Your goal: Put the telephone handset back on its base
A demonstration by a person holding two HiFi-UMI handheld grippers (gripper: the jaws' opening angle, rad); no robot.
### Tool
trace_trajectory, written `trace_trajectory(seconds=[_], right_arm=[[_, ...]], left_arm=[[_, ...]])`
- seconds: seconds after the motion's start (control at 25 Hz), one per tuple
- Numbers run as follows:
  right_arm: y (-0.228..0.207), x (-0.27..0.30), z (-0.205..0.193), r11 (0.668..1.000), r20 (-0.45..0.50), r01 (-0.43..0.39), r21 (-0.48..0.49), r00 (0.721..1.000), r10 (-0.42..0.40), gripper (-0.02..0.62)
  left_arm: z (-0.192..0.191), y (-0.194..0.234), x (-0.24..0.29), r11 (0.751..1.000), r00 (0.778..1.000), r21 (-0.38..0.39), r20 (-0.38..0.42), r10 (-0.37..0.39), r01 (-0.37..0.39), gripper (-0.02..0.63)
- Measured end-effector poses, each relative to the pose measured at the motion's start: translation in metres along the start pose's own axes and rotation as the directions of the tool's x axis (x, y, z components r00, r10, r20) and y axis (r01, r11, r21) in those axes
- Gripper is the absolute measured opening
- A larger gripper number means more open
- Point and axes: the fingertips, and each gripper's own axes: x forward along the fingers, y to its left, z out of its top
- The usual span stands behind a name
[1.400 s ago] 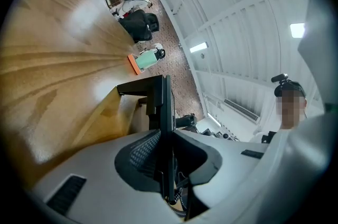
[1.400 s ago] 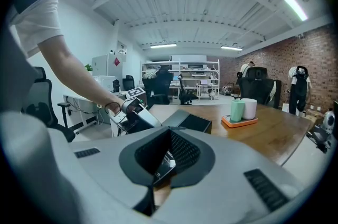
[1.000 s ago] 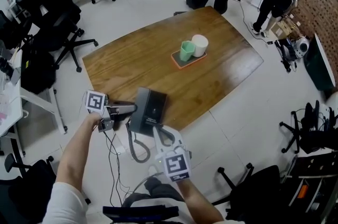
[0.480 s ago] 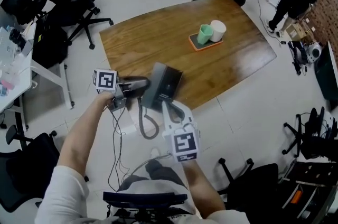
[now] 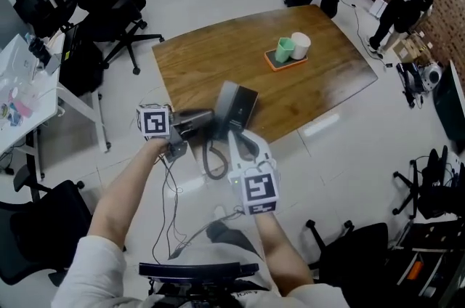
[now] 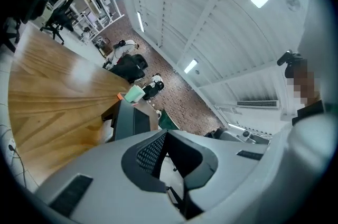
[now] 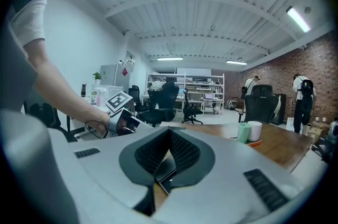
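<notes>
judging by its look, the dark plastic telephone handset (image 5: 202,118) is light, rigid and smooth, so a hold across its narrow middle bar suits it best. the black coiled cord (image 5: 211,167) looping down past the edge of the wooden tabletop (image 5: 211,59) may tug a little on any move. the handset hangs just beside the left side of the dark grey telephone base (image 5: 238,105), which sits at the tabletop's near edge; it is not yet in the cradle. the left hand-held gripper (image 5: 183,128) appears clamped on the handset, carried roughly level, with the left forearm (image 5: 120,197) stretched forward. the right hand-held gripper (image 5: 237,141) points at the base's near edge, with the right forearm (image 5: 280,256) angled inward. a dark edge shows between its pads, but i cannot tell whether they pinch it.
</notes>
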Motion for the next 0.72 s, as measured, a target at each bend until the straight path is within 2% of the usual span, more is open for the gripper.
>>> trace_trajectory(seconds=[0.2, 0.36, 0.48, 0.72], right_arm=[[0.022, -0.023, 0.015, 1.000, 0.032, 0.010, -0.022, 0.999, -0.009, 0.005], [0.045, -0.044, 0.019, 1.000, 0.046, 0.007, -0.025, 0.999, -0.006, 0.005], [0.065, -0.064, 0.023, 0.999, 0.066, 0.011, -0.037, 0.998, -0.009, 0.005], [0.103, -0.108, 0.024, 0.999, 0.088, 0.008, -0.049, 0.996, -0.004, 0.005]], left_arm=[[-0.010, -0.041, -0.015, 0.999, 0.998, 0.047, 0.068, -0.013, 0.010, 0.005], [-0.032, -0.073, -0.031, 0.996, 0.999, 0.092, 0.048, -0.020, 0.015, 0.005], [-0.037, -0.100, -0.048, 0.991, 0.995, 0.131, 0.091, -0.030, 0.018, 0.005], [-0.055, -0.152, -0.083, 0.958, 0.980, 0.275, 0.195, 0.033, -0.087, 0.005]])
